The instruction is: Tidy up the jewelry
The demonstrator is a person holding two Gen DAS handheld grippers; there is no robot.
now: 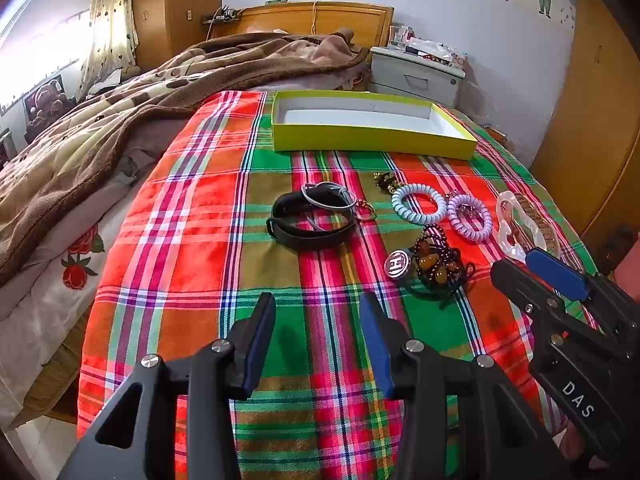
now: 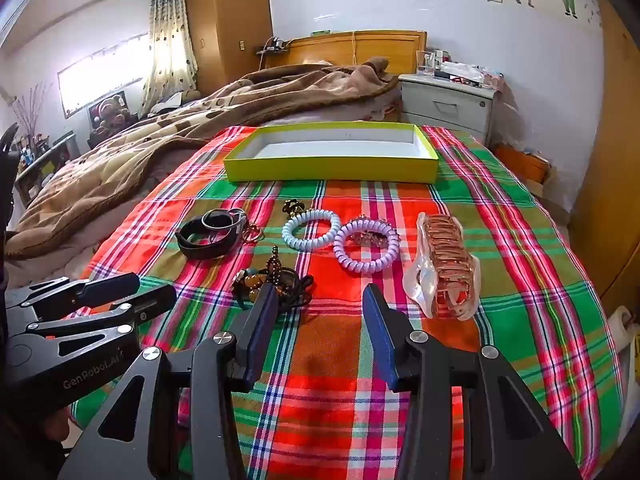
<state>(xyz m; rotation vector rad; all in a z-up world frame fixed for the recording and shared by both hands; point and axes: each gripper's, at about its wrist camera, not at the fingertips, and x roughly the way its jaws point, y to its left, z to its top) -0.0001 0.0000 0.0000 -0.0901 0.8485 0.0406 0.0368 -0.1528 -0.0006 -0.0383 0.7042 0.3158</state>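
Bedding fills most of what we see: a brown blanket (image 1: 120,104) lies rumpled across the far side of the bed, and nearer to us a plaid cloth (image 1: 192,240) in red, green and orange is spread flat as the work surface. Beyond the bed stand a wooden headboard (image 2: 360,48) and a pale nightstand (image 2: 448,104) with clutter on top.

On the far part of the cloth we find a shallow yellow box (image 1: 372,142) with a white inside, and nothing shows in it. All the jewelry lies in a loose row on the cloth in front of that box, apart from it. From left to right we count a black strap (image 1: 308,228) coiled with a thin grey cord on it, a small gold ring (image 1: 365,212) touching its right end, a light blue coil band (image 2: 310,230), a lilac coil band (image 2: 366,250) touching it, and a clear hair claw (image 2: 444,268) with coppery teeth lying on its side. Behind the blue band sits a small dark gold clasp piece (image 2: 292,208). Nearer to us than the coil bands lies a beaded bracelet (image 1: 434,264) in brown and amber, tangled with dark cord, and a round badge (image 1: 398,264) with an H on it rests against it.

Our left gripper (image 1: 316,300) hangs over bare cloth, jaws spread wide, nothing between them. Our right gripper (image 2: 320,292) is just as wide apart and holds nothing; it sits between the beaded bracelet and the hair claw.
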